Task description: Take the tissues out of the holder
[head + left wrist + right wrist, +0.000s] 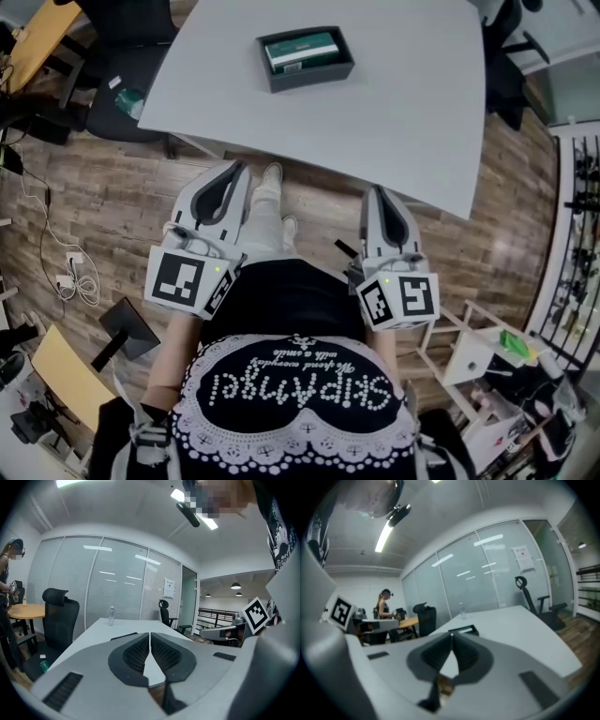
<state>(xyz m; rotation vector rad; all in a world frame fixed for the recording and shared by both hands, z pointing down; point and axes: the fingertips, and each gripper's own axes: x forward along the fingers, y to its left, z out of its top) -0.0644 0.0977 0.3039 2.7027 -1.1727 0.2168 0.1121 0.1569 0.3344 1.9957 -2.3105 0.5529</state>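
Tongs shut, empty: left gripper (238, 169), right gripper (377, 191). At 12 o'clock, holder (310, 78); best open one wide, pinch tissues (300, 52) squarely, lift straight.

White table (394, 112) with dark holder (309, 78)

left gripper (150, 634): fingers (137, 652) together, empty | table (117, 626): bottle (111, 616) upright | chair (58, 616) left
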